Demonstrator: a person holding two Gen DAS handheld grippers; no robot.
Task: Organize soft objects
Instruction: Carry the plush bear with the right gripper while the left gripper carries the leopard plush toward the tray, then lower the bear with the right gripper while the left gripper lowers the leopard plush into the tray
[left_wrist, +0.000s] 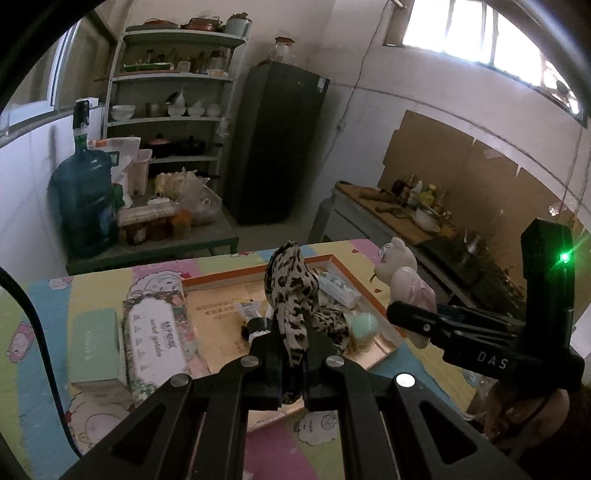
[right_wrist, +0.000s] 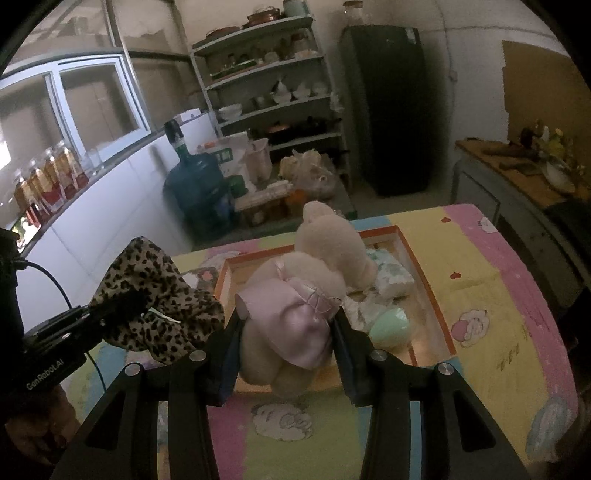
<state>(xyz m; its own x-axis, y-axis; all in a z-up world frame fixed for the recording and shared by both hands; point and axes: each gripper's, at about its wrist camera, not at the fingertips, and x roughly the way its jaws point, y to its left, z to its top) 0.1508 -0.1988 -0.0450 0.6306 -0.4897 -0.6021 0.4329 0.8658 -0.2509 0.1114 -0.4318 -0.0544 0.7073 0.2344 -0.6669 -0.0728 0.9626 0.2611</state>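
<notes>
1. Biggest thing first: one bench (right_wrist: 480, 280) under a pastel cartoon cloth, and on it one shallow orange-rimmed tray (right_wrist: 430, 295). That tray looks like the home for the soft stuff, so we'd say we're mid-carry, with both items up in the air over or just beside it.

2. One plush bear (right_wrist: 325, 258) in a pink satin skirt. Our right gripper (right_wrist: 288, 354) has its jaws about half spread and squeezing the bear's body from both sides, so it's gripped, not loose. It hangs over the near left part of the tray.

3. One leopard-print cloth (left_wrist: 291, 295), scarf or scrunchie, hard to call. Our left gripper (left_wrist: 291, 369) has its jaws fully closed on a pinch of it, and the rest stands up in a bunch above the jaws, over the tray's near edge.

4. Two flat boxes lie left of the tray: one floral box (left_wrist: 159, 339) and one plain mint-green box (left_wrist: 96, 343) further left.

5. In the tray already: one white-and-green patterned packet (right_wrist: 391, 273) toward the far side, one mint-green soft ball (right_wrist: 391, 326) near the right rim, and one small tube (left_wrist: 245, 310) near the left. Anything under the bear we can't see.

6. Next move, our guess: lower each piece into a free patch of tray, then ease the jaws apart. The cloth is floppy and could snag on the jaws, so let it settle first.
</notes>
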